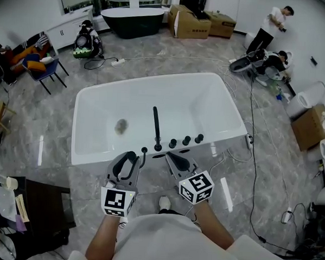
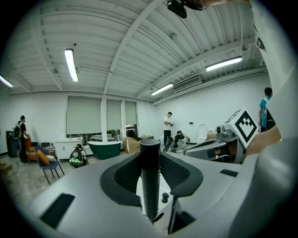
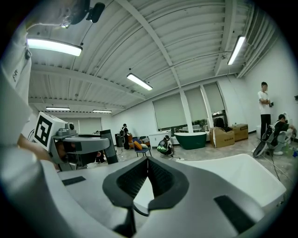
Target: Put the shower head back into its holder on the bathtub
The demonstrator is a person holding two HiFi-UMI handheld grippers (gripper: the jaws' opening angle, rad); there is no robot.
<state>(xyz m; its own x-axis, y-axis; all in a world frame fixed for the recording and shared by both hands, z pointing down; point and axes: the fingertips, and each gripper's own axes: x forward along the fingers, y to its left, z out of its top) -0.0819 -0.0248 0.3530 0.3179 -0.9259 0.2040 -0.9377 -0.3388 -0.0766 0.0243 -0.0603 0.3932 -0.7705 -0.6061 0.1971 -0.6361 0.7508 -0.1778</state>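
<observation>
Shower head (image 2: 150,181) stands upright, clamped in left tongs (image 1: 129,156), beside the near rim of the bathtub (image 1: 97,123). Right tongs (image 3: 148,160) are together, empty. Judged rigid, slick, light; hold mid-shaft.

Bright, even indoor light comes from long ceiling tubes (image 2: 71,65) — the nearest one in the right gripper view blooms white. The blinded windows (image 2: 84,118) stay dull grey. The polished floor (image 1: 54,121) carries pale streaks of glare, and the white bathtub (image 1: 98,112) is almost blown out, with only faint shadows inside. Both gripper views are fisheye — black corners, bowed beams. The bodies of the left tool (image 2: 150,176) and right tool (image 3: 148,160) look soft close to the lens
</observation>
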